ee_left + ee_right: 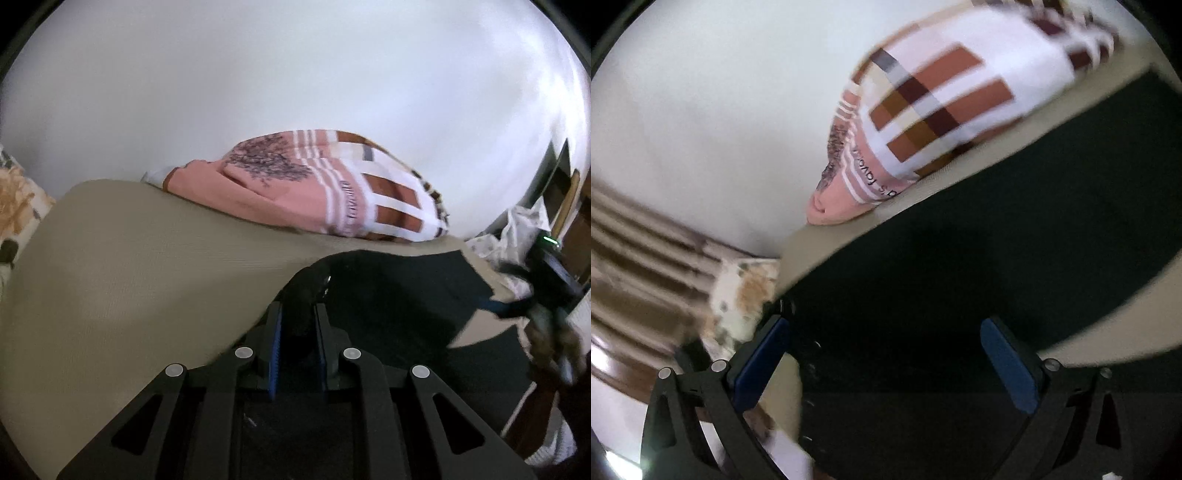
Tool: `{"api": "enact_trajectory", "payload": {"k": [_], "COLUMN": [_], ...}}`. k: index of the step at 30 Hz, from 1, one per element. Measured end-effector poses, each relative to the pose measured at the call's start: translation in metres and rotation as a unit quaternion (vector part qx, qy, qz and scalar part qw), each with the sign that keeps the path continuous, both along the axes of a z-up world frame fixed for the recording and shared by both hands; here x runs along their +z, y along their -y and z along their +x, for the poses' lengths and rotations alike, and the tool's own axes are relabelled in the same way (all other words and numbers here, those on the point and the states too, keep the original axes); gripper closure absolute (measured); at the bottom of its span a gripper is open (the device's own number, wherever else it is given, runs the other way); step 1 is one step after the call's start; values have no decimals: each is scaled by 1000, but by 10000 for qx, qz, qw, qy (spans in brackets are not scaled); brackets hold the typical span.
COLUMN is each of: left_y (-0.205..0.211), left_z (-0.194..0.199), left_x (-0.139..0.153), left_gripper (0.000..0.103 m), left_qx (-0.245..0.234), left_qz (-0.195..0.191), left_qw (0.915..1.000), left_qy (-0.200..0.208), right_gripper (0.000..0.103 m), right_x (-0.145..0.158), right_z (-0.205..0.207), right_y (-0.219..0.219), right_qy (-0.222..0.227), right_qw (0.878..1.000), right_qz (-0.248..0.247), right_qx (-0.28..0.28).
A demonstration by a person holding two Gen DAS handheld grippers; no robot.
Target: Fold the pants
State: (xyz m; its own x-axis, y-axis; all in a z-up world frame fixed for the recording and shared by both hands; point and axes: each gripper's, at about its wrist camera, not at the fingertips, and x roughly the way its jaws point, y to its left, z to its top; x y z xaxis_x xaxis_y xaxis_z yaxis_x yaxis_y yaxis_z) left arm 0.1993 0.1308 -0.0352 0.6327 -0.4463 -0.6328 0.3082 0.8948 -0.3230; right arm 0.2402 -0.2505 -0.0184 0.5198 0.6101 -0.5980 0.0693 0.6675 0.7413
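Observation:
The black pants [399, 288] lie on a beige bed sheet [147, 266]. My left gripper [298, 314] is shut on a bunched edge of the pants, with a metal button showing just above the fingers. In the right wrist view the pants [979, 258] spread dark across the sheet [960, 184]. My right gripper [882, 332] is open, its blue pads wide apart over the pants, and holds nothing. It also shows at the right edge of the left wrist view [546, 295], blurred.
A pink and white patterned pillow [325, 184] lies at the far side of the bed against a white wall [258, 74]; it also shows in the right wrist view [923, 110]. A floral cloth [746, 291] and brown striped fabric [639, 251] lie at the left.

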Motion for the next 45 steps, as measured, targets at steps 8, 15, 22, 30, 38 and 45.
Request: {"api": "enact_trajectory", "payload": {"k": [8,15,22,30,38,45], "left_y": [11,14,-2,-17,-24,-16], "left_z": [-57,-66,-72,-108,-147,-173], "left_x": [2,-6,-5,-4,-20,-41], "left_gripper": [87,87,87,87,87,87], "left_qx": [90,173,378,594,739,682], "left_qz": [-295,-524,-655,-613,-528,-254], "left_qw": [9995,9979,9959,9933,9896,9878], "left_qy": [-75,-337,-494,-781,-1120,-1380], "right_gripper": [16,87,95,95,97,99], "right_x": [-37,-72,-44,-25,-69,-96], "right_z": [78,117,70,-45,-133,-162], "right_y": [5,4,-7,-13,-30,-59], "right_qy": [-627,-1154,-575,-375,-1008,-1371], "right_qw": [9954,9901,9970,9982,9927,9866], "right_qz": [645,697,308,390,663,750], "right_qx": [-331,-401,-412,-259,14,466]}}
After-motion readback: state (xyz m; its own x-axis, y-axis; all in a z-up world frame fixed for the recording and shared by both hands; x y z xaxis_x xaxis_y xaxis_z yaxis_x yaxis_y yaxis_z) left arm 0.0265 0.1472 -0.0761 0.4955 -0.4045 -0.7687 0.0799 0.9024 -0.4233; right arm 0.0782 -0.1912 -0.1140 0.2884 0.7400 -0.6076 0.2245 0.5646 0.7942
